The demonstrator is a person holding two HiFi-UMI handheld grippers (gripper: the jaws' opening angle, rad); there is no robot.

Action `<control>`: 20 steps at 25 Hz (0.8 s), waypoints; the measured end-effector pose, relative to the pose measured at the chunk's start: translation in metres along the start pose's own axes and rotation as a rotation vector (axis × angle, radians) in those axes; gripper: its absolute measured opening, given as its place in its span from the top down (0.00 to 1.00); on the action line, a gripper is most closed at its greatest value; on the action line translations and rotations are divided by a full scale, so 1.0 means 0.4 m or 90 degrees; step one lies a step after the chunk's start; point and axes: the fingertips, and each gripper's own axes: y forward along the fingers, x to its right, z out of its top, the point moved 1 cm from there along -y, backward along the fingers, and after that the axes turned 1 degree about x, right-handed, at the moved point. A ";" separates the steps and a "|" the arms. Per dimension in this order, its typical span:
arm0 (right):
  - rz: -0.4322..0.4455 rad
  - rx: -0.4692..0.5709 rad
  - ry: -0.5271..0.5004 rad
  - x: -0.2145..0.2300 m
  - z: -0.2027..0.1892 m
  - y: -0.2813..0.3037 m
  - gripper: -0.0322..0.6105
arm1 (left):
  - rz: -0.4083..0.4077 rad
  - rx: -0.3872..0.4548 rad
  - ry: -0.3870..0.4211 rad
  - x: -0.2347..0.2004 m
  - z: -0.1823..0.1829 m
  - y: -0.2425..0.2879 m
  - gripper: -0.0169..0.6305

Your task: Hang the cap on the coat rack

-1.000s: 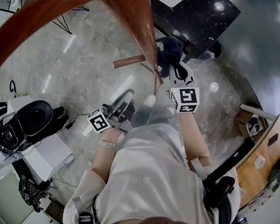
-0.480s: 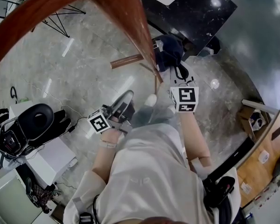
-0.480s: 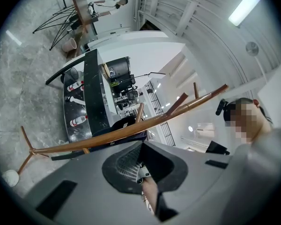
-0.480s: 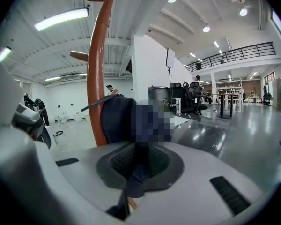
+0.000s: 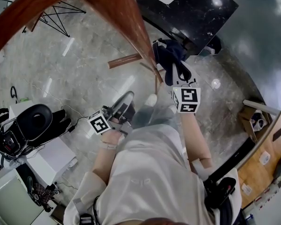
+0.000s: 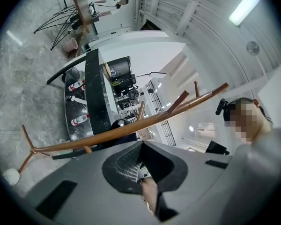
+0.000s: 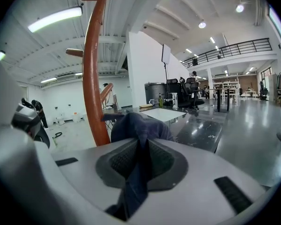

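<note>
The dark navy cap (image 5: pixel 170 54) hangs bunched against the wooden coat rack pole (image 5: pixel 131 27), near a short peg (image 5: pixel 125 60). My right gripper (image 5: pixel 179 73) is just below it, shut on a fold of the cap's fabric. In the right gripper view the cloth (image 7: pixel 139 125) runs down between the pads of my right gripper (image 7: pixel 138 168), with the pole (image 7: pixel 91 78) close on the left. My left gripper (image 5: pixel 125 101) is held lower left of the pole, away from the cap. In its own view my left gripper (image 6: pixel 141 161) has its jaws together on nothing, and the pole (image 6: pixel 131 125) crosses above.
A black stone counter (image 5: pixel 196 13) stands beyond the rack, with bottles (image 6: pixel 77 86) on it. A white box carrying a black headset-like device (image 5: pixel 35 118) sits at the left. Wooden shelving (image 5: pixel 267 158) lies at the right, black tripod legs (image 5: pixel 56 18) at the far left.
The right gripper has drawn slightly back and down with the cap, stretching the fabric longer beside the pole. The left gripper has stayed where it was.
</note>
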 end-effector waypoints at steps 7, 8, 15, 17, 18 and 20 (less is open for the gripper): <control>0.010 -0.017 0.010 0.001 -0.055 0.005 0.90 | 0.001 -0.004 0.000 -0.013 -0.013 0.004 0.96; 0.011 -0.020 0.011 0.001 -0.063 0.004 0.90 | 0.001 -0.005 -0.001 -0.014 -0.017 0.004 0.96; 0.016 -0.036 0.019 -0.001 -0.114 -0.006 0.90 | 0.002 -0.011 -0.002 -0.019 -0.042 0.003 0.96; 0.018 -0.038 0.020 -0.001 -0.120 -0.006 0.90 | 0.004 -0.014 -0.003 -0.020 -0.046 0.003 0.96; 0.019 -0.040 0.020 -0.002 -0.123 -0.006 0.90 | 0.006 -0.015 -0.004 -0.021 -0.049 0.002 0.96; 0.020 -0.044 0.015 -0.002 -0.133 -0.010 0.90 | 0.007 -0.018 -0.006 -0.021 -0.059 0.001 0.96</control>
